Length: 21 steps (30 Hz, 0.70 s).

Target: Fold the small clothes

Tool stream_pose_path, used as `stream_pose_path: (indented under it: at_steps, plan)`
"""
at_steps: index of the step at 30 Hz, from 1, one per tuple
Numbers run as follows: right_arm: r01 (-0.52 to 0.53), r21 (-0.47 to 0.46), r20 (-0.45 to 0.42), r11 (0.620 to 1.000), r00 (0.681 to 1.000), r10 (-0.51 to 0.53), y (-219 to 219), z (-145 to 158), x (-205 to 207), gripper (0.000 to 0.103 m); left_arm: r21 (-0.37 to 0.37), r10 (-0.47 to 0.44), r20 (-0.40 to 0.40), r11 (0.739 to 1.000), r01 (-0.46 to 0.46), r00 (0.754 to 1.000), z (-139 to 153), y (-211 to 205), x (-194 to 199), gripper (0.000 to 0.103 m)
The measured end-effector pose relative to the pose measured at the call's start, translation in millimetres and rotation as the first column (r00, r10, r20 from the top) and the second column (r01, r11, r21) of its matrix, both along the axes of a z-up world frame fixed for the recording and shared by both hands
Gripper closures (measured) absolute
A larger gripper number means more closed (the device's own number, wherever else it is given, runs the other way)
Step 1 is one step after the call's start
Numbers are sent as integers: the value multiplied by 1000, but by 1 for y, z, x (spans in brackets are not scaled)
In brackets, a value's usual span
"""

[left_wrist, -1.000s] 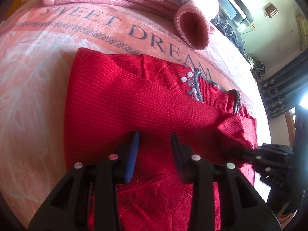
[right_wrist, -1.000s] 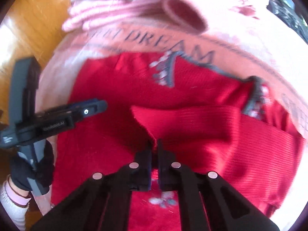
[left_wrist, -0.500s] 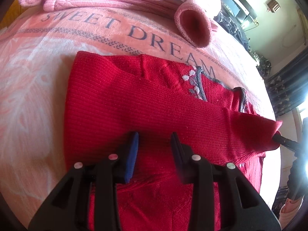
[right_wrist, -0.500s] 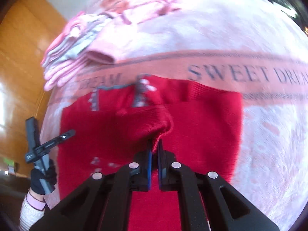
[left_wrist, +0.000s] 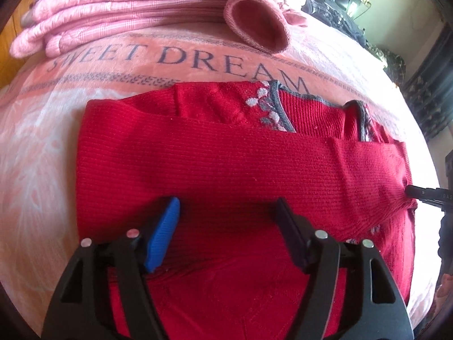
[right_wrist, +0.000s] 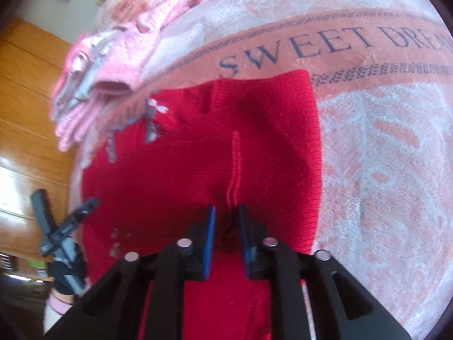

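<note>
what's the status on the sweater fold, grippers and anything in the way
Left gripper open over red sweater. Right gripper jaws parted at sleeve cuff, sleeve laid across body. Pink clothes stack beyond, clear of it.

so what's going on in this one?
A person with a handheld tool in each hand is folding a red knit sweater on a pink "SWEET DREAM" blanket. One sleeve lies folded across the body. The right tool sits at the sleeve cuff, its jaws parted with the fabric between them. The left tool hovers open over the sweater. Folded pink clothes are stacked behind.
</note>
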State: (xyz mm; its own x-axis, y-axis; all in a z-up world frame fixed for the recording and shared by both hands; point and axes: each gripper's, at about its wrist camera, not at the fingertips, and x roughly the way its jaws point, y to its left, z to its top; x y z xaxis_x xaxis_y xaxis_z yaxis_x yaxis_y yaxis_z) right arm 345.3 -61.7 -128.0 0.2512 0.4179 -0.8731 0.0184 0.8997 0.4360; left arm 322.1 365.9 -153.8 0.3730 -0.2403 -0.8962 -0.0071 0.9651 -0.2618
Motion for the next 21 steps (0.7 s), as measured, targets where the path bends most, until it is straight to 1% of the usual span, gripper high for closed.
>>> stream_pose_path:
  at_steps: [3,4,5,7,10,11,13,15,16,17,19,21]
  plan:
    - [-11,-44,11,999,1000,11,8,-1,0,95,2,6,-5,1000,-6,1000,1,0,0,30]
    - [-17,-52,20,999,1000,18,10,1,-1,93,-1,9,-13,1000,-9,1000,2,0,1,30]
    - [-24,-50,34,998,999,25,11,6,-4,88,-2,10,-15,1000,-10,1000,4,1,0,30]
    - [-30,-42,86,999,996,33,10,23,-18,81,-15,16,-25,1000,-16,1000,11,4,-4,30]
    - [-53,-33,148,998,987,57,5,48,-47,73,-81,39,-39,996,-42,998,27,14,-23,30]
    - [-65,-39,161,997,984,70,4,55,-60,66,-80,45,-50,996,-49,998,34,18,-37,30]
    - [-102,-68,178,992,978,113,1,65,-89,59,-71,33,-54,997,-37,998,44,23,-62,30]
    - [-147,-91,175,985,971,161,1,71,-124,58,-47,11,-58,999,-14,998,53,29,-98,28]
    - [-168,-88,167,982,969,181,2,70,-141,57,-35,4,-69,999,-7,998,55,31,-116,26]
    - [-182,-84,158,980,968,194,1,68,-154,57,-17,0,-94,1000,-2,996,56,35,-140,26]
    - [-211,-75,134,975,966,220,2,63,-189,57,0,-13,-136,1000,13,991,55,38,-175,26]
    - [-235,-53,106,971,965,239,1,54,-222,57,2,-25,-178,1000,26,984,53,41,-208,26]
